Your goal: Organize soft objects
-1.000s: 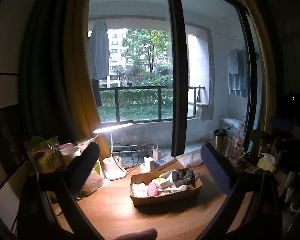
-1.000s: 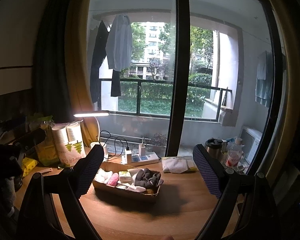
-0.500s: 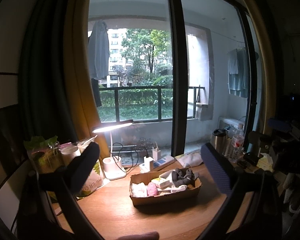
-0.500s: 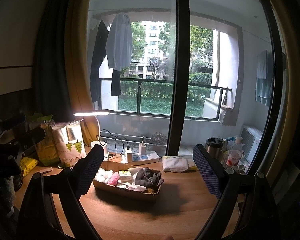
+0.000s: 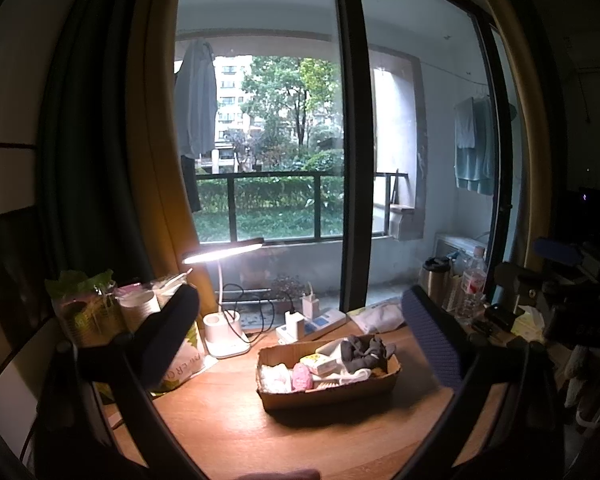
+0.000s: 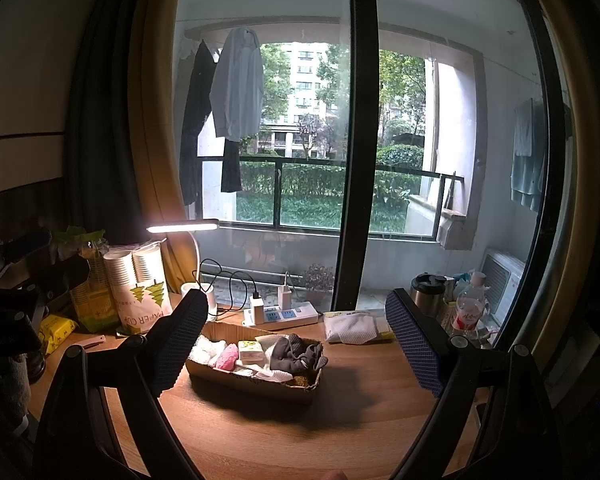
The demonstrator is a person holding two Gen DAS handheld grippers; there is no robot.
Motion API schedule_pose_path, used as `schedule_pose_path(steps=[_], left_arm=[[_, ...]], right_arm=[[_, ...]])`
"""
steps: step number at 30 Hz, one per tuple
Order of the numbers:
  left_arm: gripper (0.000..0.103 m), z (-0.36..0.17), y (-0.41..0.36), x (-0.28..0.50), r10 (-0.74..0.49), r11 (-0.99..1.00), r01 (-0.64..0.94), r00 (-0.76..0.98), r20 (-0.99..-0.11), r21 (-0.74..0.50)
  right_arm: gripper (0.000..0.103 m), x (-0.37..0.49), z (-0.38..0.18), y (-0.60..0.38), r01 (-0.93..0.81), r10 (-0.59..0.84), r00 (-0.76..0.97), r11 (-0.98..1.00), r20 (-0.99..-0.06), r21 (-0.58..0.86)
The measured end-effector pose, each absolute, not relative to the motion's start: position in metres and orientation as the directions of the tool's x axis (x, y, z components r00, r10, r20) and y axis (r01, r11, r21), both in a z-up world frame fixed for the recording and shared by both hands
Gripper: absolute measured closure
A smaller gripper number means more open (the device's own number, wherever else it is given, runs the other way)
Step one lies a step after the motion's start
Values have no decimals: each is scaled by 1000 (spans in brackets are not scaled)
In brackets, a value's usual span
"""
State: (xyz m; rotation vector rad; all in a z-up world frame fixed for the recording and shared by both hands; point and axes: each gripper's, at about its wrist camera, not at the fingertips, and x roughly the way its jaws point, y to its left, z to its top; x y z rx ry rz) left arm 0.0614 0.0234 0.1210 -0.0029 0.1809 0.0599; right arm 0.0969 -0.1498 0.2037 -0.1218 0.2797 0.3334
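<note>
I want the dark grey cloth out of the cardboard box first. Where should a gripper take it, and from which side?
Grip the dark grey cloth at its raised crumpled top, coming from above. It lies heaped highest in the cardboard box, clear of the walls, so the open right gripper should be able to pinch a fold without catching the items beside it.

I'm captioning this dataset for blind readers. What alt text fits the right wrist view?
A cardboard tray of soft items, among them a dark grey cloth and a pink sponge, sits on a wooden desk between the open jaws of the right gripper. Behind are a lit desk lamp, a power strip and a balcony window.
</note>
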Motion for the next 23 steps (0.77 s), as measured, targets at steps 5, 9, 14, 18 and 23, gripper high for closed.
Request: schedule_pose_path(steps=[5,9,14,18,23], left_arm=[[1,121,21,60,56,998,-57,982,-182,2],[1,121,20,61,56,998,-56,981,-184,5],[1,121,19,61,57,998,-57,981,-185,4],[1,120,19,62,52,999,-52,980,-193,4],[1,119,21,67,42,999,-43,980,-196,0]], right_arm=[[11,97,203,-150,-338,305,907,938,-292,-70],[11,97,199,-151,-336,303,906,939,-295,-68],[11,98,197,-151,-333,299,906,940,-300,-68],[11,100,195,-151,-332,298,905,941,-304,-65],[11,104,192,-152,-331,297,903,942,-312,-62]])
